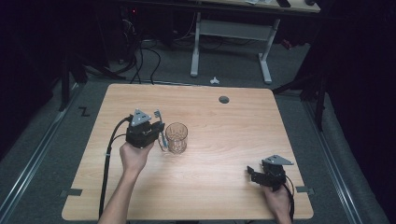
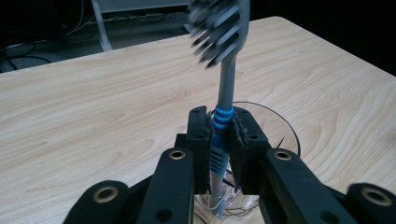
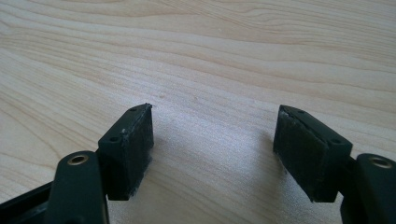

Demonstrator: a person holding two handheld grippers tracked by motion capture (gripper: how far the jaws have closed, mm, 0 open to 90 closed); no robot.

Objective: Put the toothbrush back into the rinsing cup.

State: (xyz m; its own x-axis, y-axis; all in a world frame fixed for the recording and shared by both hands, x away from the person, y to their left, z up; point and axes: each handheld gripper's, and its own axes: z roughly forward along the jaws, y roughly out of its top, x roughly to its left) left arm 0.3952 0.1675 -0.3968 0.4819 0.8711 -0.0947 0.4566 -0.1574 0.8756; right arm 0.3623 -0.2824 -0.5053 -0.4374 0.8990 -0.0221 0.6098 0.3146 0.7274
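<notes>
Blurred at its bristles, toothbrush [image 2: 225, 84] sits pinched by left gripper [image 2: 219, 140]; right gripper [image 3: 212, 149] spread.

Grey, blue-striped toothbrush [image 2: 223, 93]; pale woodgrain table [image 1: 224, 182].

Lab or office – wooden desk [image 1: 210, 186], second desk frame [image 1: 231, 35], floor cables [image 1: 140, 60], carpet
</notes>
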